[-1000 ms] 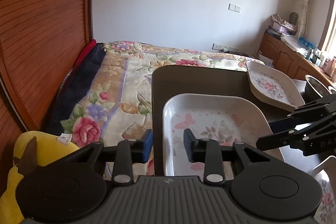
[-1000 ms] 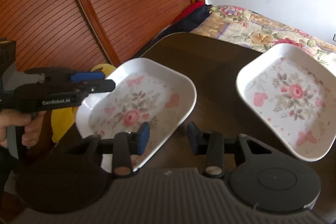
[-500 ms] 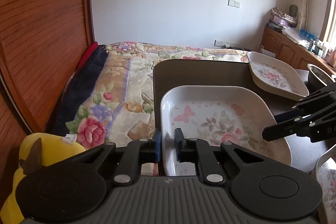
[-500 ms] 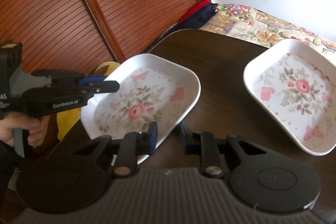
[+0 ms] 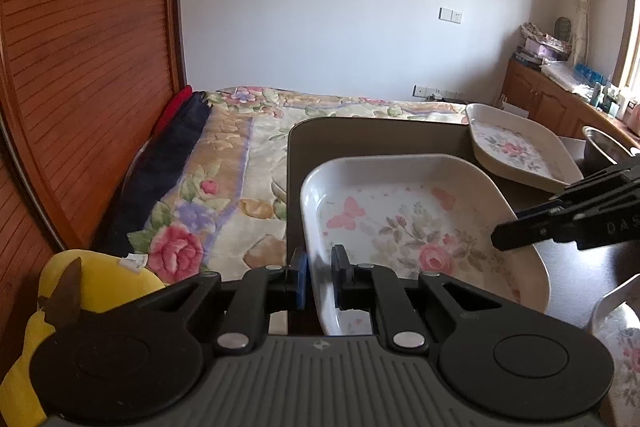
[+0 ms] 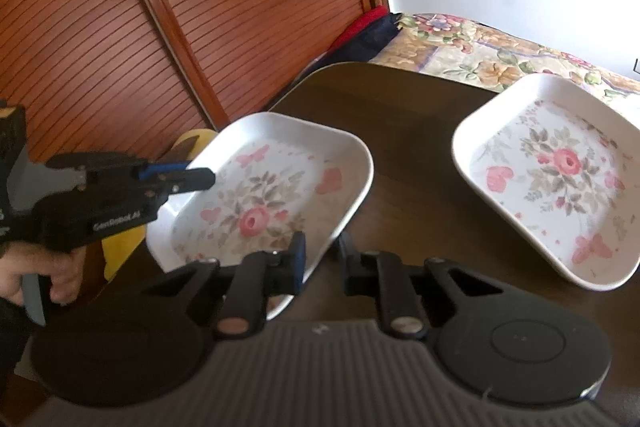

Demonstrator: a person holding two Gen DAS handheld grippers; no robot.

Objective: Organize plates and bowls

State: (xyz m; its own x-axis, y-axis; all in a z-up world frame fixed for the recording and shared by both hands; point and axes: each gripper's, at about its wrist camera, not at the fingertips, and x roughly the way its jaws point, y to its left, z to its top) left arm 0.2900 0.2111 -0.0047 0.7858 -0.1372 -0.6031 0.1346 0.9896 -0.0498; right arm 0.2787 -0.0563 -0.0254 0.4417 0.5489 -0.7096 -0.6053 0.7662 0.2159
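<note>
A white rectangular floral plate (image 5: 416, 223) sits at the near left of the dark table (image 5: 360, 139). My left gripper (image 5: 319, 277) is shut on its near left rim. It also shows in the right wrist view (image 6: 264, 199), where the left gripper (image 6: 192, 177) grips its left edge. My right gripper (image 6: 322, 259) has its two fingers on either side of the plate's right rim, closed on it. A second floral plate (image 6: 560, 179) lies further right on the table; it also shows in the left wrist view (image 5: 516, 151).
A floral bedspread (image 5: 240, 195) lies beyond the table's left edge. A yellow plush toy (image 5: 84, 291) sits near left. A metal bowl (image 5: 604, 147) and another floral dish's edge (image 5: 620, 331) are at right. Wooden slatted doors (image 6: 160, 7) stand behind.
Both grippers have closed from open onto opposite rims of the near floral plate. The plate now appears slightly raised and tilted.
</note>
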